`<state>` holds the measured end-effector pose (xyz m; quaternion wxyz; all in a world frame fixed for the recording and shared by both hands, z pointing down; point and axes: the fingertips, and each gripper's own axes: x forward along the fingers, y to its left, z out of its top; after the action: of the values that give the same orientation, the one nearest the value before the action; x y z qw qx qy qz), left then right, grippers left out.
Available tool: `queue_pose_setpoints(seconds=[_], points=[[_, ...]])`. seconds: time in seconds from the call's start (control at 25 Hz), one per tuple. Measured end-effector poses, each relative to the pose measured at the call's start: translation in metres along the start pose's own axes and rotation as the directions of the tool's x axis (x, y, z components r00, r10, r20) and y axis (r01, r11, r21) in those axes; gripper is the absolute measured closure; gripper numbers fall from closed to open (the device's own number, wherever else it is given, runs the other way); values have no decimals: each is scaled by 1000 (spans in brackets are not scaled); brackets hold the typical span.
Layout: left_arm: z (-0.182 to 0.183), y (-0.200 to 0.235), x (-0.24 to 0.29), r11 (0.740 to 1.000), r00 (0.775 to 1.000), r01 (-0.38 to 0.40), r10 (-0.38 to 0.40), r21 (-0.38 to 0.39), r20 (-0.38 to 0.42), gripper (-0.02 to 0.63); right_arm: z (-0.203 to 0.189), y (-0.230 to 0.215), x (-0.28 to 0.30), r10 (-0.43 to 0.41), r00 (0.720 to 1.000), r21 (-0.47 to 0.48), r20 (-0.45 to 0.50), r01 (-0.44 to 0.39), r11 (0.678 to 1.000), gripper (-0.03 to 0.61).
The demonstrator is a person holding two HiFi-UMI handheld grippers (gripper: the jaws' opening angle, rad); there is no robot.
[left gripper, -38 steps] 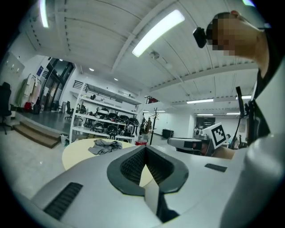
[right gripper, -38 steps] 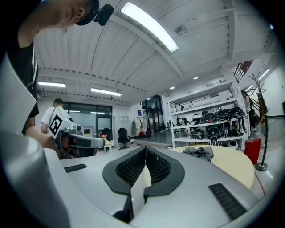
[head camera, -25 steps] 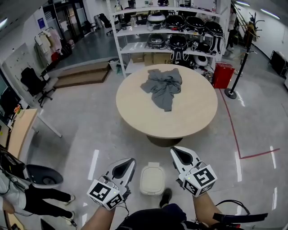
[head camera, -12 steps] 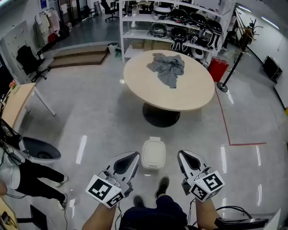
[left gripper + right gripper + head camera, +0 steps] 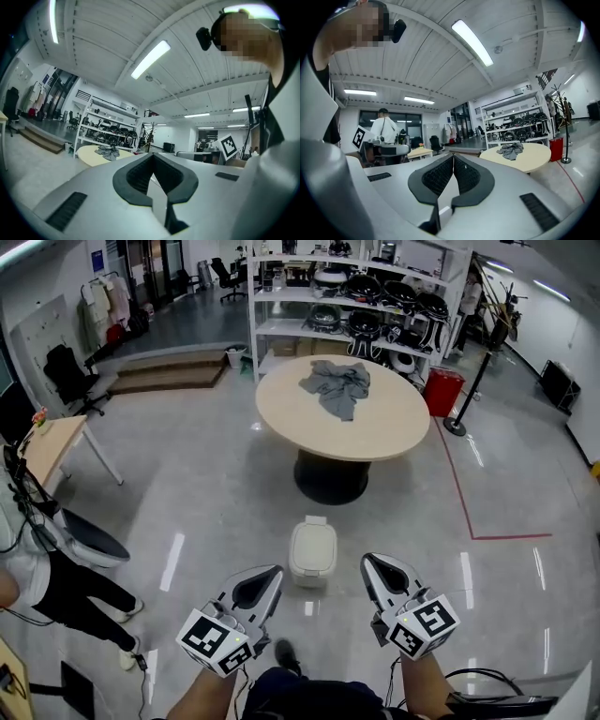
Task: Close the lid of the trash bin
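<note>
Head view: the bin (image 5: pixel 312 552) sits on the floor (image 5: pixel 206 493), lid down, before the table (image 5: pixel 343 413). My left gripper (image 5: pixel 271 571) and right gripper (image 5: pixel 367 560) hover nearer me, clear of it. Left gripper view: jaws pressed together, nothing between. Right gripper view: likewise together, empty.

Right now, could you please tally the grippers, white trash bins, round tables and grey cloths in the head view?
Grippers: 2 (left gripper, right gripper)
White trash bin: 1
Round table: 1
Grey cloth: 1
Total: 5
</note>
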<state>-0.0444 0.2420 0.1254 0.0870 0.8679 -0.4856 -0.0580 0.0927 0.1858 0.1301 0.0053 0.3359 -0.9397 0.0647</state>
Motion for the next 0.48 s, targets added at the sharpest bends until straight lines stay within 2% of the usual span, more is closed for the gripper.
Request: queue_pose_setpoints(seconds=[0.24, 0.48], points=[[-10, -94, -25, 998, 999, -6, 9, -63, 46, 615, -11, 20, -97, 43, 999, -13, -9, -43, 999, 569], [-37, -156, -62, 998, 998, -50, 49, -42, -33, 615, -32, 40, -167, 52, 999, 15, -11, -52, 999, 569]])
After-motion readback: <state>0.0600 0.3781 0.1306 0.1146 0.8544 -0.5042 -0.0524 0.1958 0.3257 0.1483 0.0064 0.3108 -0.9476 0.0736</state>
